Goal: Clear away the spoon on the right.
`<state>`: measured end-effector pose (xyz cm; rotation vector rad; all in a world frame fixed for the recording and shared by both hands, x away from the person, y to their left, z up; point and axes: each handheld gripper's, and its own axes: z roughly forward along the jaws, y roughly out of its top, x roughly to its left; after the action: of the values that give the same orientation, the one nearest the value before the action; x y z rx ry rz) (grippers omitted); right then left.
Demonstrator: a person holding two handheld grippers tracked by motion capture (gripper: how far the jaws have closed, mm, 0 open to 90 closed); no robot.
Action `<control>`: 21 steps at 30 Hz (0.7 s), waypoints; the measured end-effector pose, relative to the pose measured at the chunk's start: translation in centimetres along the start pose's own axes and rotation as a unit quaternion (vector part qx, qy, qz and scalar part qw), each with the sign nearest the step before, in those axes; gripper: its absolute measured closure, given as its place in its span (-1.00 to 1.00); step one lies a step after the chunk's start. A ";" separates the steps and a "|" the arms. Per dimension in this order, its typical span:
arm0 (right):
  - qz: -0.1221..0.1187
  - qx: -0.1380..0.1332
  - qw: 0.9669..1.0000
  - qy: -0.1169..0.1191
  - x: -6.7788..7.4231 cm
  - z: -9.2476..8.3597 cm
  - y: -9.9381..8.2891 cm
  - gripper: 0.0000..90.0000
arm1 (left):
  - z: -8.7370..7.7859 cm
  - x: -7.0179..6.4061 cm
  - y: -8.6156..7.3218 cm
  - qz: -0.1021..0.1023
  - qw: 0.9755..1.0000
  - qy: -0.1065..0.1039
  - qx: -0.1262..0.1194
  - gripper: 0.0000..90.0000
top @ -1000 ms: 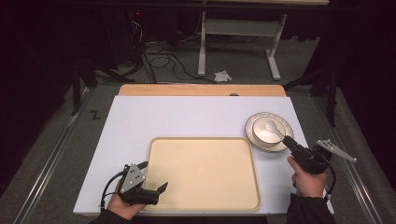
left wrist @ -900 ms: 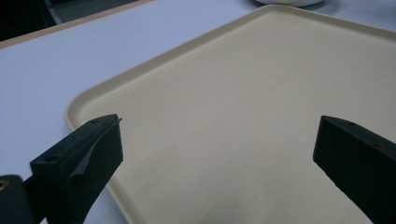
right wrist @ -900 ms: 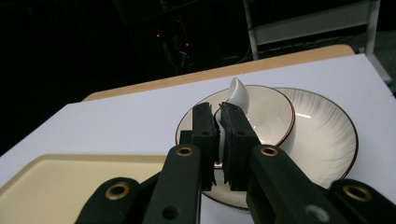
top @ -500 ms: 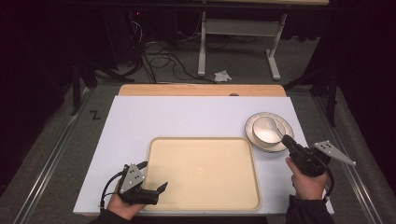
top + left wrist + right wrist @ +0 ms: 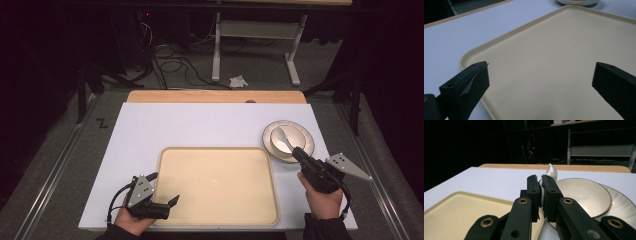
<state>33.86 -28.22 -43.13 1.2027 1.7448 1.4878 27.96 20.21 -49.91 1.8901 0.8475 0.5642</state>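
My right gripper [image 5: 296, 152] is shut on the handle of a white spoon [image 5: 283, 137], whose scoop end is over a cream bowl [image 5: 273, 140] that sits on a ribbed plate [image 5: 306, 140] at the table's right. In the right gripper view the spoon [image 5: 551, 171] sticks up past the closed gripper [image 5: 541, 185], with the bowl [image 5: 584, 195] and plate [image 5: 624, 206] just beyond. My left gripper [image 5: 163, 189] stands open over the front left corner of a beige tray [image 5: 220, 180]. Nothing lies between its jaws, which frame the bare tray [image 5: 549, 55] in the left gripper view.
The tray lies at the front centre of a white table top [image 5: 200, 125] with a wooden strip [image 5: 215, 96] along the far edge. Beyond the table are a desk frame [image 5: 255, 30] and cables on the dark floor.
My right gripper has shifted a little to the left and up with the spoon in its grip. The left gripper has stayed where it was.
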 end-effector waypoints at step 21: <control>-0.053 0.033 0.996 0.060 5.5 1.5 -1.6 0.93 | -0.1 0.1 0.0 -0.004 1.000 -0.001 -0.007 -1.00</control>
<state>32.22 -22.67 -44.31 1.0552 1.9206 1.4767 27.95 20.30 -49.86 1.8741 0.8468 0.5626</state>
